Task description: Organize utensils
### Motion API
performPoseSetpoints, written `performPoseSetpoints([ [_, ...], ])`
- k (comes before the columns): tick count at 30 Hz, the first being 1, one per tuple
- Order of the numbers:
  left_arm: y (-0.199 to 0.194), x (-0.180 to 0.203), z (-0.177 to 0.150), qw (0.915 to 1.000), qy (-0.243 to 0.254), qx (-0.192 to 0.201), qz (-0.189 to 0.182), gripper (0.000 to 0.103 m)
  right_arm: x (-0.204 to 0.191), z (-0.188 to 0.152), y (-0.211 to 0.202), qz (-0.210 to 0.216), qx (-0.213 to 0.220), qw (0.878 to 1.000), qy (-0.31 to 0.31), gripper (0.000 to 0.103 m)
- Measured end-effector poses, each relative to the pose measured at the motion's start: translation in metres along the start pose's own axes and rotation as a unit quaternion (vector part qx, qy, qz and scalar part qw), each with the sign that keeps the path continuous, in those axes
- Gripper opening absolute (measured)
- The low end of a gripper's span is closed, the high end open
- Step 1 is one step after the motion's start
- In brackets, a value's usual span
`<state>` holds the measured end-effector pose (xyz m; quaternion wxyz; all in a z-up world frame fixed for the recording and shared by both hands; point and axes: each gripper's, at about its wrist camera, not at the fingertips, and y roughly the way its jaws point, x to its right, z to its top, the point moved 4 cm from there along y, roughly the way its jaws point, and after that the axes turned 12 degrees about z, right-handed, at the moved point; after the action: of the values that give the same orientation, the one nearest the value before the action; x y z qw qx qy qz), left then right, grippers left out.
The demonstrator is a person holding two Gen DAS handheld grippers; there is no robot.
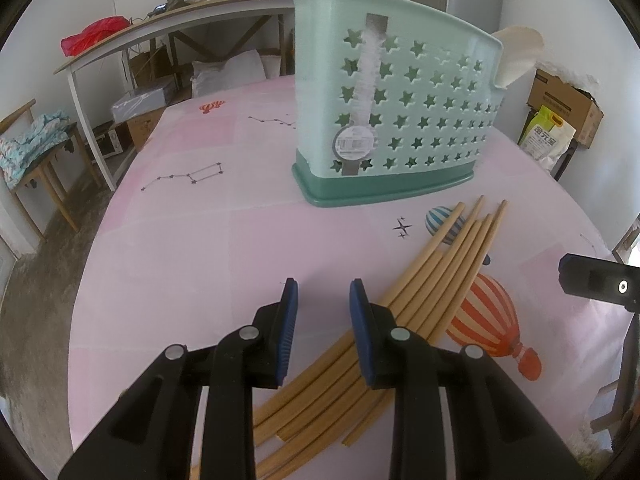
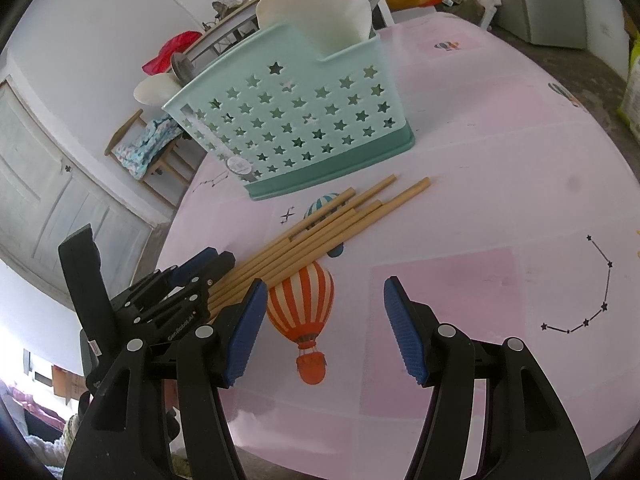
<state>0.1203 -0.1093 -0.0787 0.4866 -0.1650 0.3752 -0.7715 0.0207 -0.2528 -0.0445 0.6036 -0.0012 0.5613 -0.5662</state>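
Pink balloon-print table [image 1: 180,240]: chopsticks [image 1: 448,264] bundled beside mint holder [image 1: 400,120]. Left hand-held gripper [image 1: 323,292] spread, empty, over them; right hand-held gripper [image 2: 325,292] spread, empty. Cluttered bench [image 1: 168,28] behind.

"GenRobot.ai" on left gripper [image 2: 200,268]

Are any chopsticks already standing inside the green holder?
No, all the chopsticks lie on the tablecloth in front of the green holder.

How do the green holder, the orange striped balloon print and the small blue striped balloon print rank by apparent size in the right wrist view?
1. green holder
2. orange striped balloon print
3. blue striped balloon print, partly covered by chopsticks, also farther away, so less certain.
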Motion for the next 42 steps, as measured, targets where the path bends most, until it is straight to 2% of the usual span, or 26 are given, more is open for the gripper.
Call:
performPoseSetpoints([
  [24, 0.0, 0.003, -0.002, 1.0, 0.005, 0.003, -0.001, 0.026, 0.007, 0.0, -0.002, -0.003, 0.004, 1.0, 0.007, 0.058],
  [42, -0.005, 0.008, -0.004, 0.9998, 0.013, 0.004, -0.016, 0.026, 0.017, -0.004, 0.005, -0.024, -0.006, 1.0, 0.018, 0.06],
])
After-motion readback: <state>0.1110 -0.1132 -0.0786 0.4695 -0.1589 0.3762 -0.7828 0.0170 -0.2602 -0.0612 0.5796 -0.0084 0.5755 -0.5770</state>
